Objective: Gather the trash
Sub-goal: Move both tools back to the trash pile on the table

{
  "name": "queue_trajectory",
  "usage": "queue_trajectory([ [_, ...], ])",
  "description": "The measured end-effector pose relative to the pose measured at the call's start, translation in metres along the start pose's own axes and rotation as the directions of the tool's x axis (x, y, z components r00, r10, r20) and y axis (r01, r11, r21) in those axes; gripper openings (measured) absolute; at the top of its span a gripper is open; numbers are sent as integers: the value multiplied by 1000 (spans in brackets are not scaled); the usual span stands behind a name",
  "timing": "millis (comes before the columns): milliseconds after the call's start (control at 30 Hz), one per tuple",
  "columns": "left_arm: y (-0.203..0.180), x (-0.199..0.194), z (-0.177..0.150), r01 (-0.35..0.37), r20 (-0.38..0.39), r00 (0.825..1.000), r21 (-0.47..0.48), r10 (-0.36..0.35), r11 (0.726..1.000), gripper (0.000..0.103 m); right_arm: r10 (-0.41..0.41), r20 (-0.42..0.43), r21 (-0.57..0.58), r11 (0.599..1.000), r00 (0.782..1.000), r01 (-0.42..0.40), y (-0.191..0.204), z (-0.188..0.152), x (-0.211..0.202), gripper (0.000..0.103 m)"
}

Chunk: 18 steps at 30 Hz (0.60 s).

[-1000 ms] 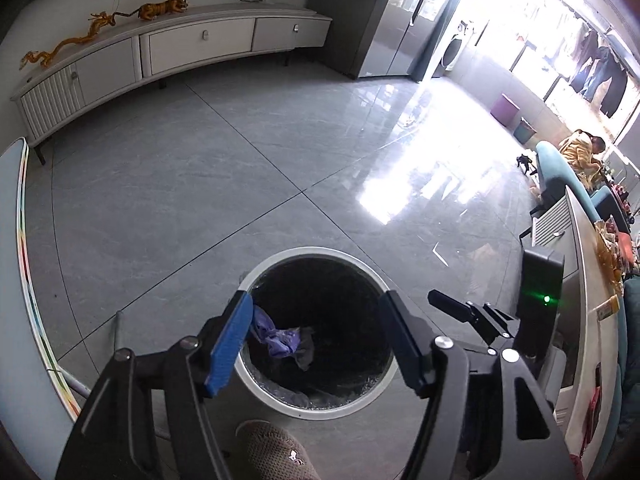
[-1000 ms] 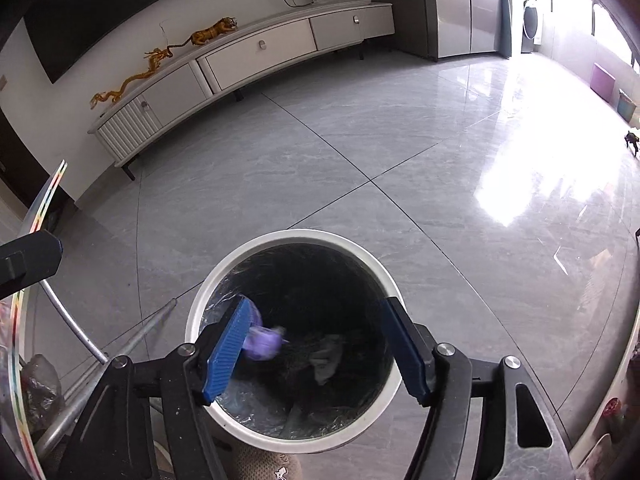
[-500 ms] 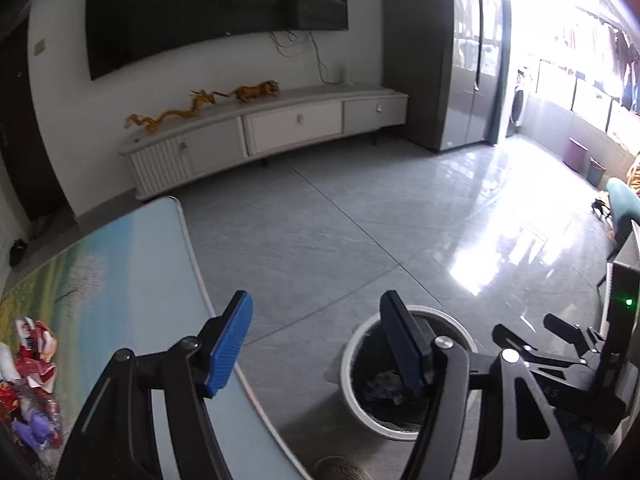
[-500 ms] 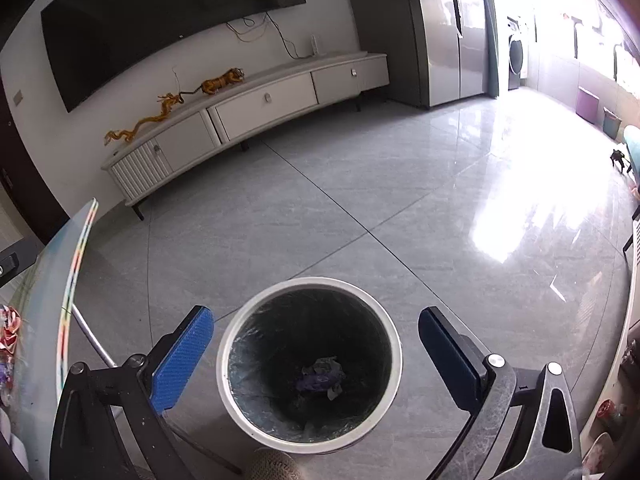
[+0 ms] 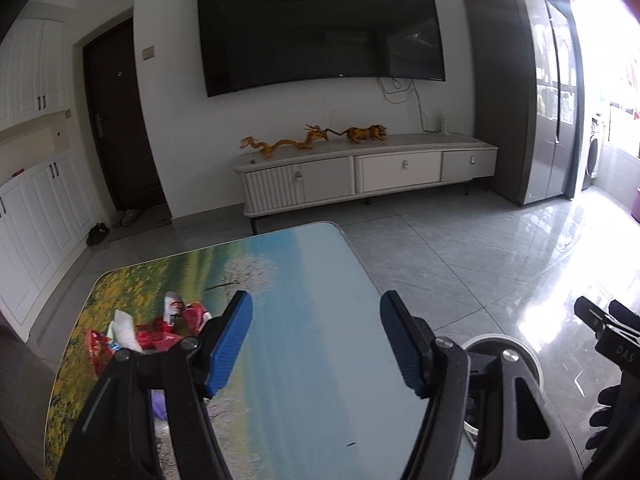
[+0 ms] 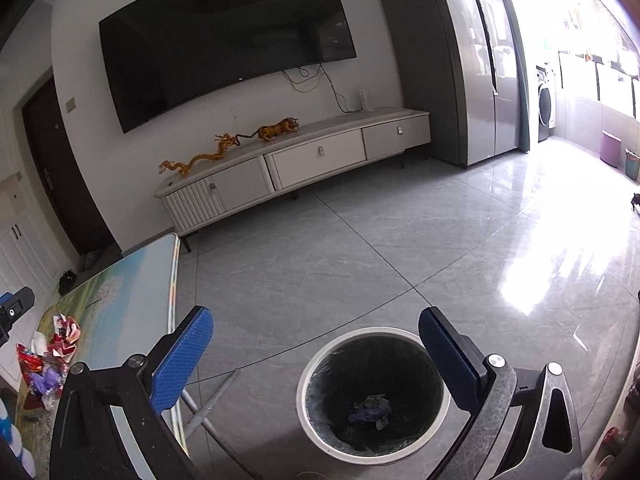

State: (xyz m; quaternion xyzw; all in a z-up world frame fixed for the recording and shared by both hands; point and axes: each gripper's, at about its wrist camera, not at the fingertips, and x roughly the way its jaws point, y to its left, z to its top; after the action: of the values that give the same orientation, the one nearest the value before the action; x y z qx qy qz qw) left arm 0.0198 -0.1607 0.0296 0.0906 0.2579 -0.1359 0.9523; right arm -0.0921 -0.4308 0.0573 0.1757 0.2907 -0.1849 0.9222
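We record the right tool above the white-rimmed trash bin, its jaws having just been opening, now wide with nothing between them; crumpled purple and grey scraps lie inside the bin. The left tool, partly spread and empty, hangs over the tabletop beside the bin. Red wrappers lie on the tabletop, well apart from the bin.

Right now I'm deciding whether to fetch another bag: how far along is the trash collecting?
Done: a few crumpled scraps lie in the bin. In hand: nothing; left claw and right claw are both open and empty. Left: red wrappers and other litter on the table.
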Motion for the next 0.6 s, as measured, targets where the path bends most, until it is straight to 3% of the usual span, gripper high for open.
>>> queue_trajectory([
  [333,82,-34,-21,-118,1,993,-125,119,985,67,51,-5,-104,993,999,-51,64,0,-10,103],
  [600,129,-48,-28,-154,11,987,-194,159,969,69,71,4,-177,982,997,-69,107,1,-17,103],
])
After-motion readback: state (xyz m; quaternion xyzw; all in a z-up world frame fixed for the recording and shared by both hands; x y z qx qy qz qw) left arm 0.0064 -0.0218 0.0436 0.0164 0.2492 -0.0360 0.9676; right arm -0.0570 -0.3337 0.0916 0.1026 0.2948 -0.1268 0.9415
